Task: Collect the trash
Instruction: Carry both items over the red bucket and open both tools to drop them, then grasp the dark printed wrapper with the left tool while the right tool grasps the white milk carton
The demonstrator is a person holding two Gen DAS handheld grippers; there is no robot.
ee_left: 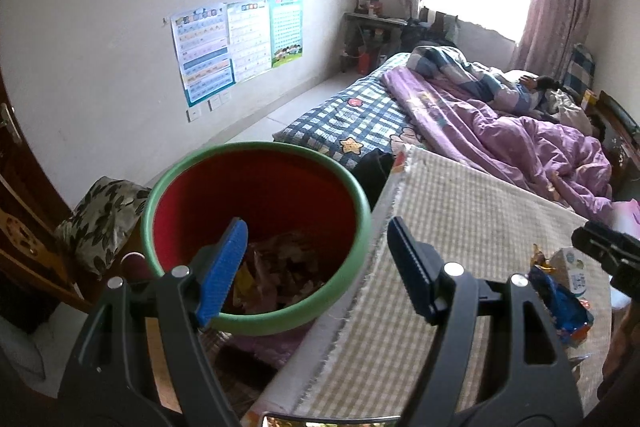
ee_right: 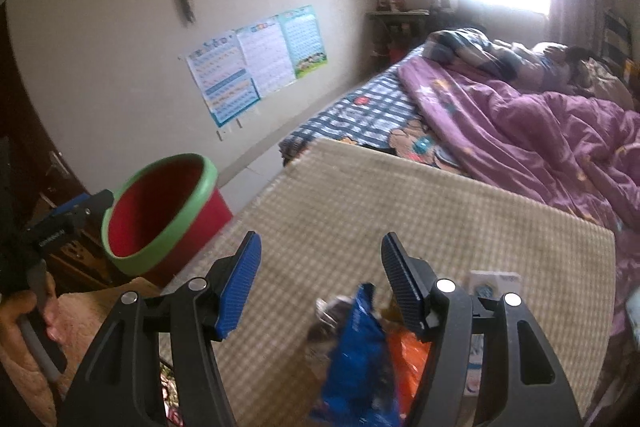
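A red bin with a green rim (ee_left: 256,163) stands beside the checked mat (ee_left: 460,227) and holds several wrappers (ee_left: 280,267). My left gripper (ee_left: 316,267) is open and empty, its left finger over the bin mouth and its right finger over the mat edge. A blue snack wrapper (ee_right: 360,359) with an orange wrapper (ee_right: 408,355) lies on the mat (ee_right: 360,195). My right gripper (ee_right: 320,283) is open and hovers just above the blue wrapper, not holding it. The bin also shows in the right wrist view (ee_right: 160,211).
A small white box (ee_right: 494,281) lies on the mat beside the wrappers. A bed with a purple quilt (ee_left: 500,131) and a person lying in it is behind the mat. A leaf-patterned cushion (ee_left: 100,223) sits left of the bin.
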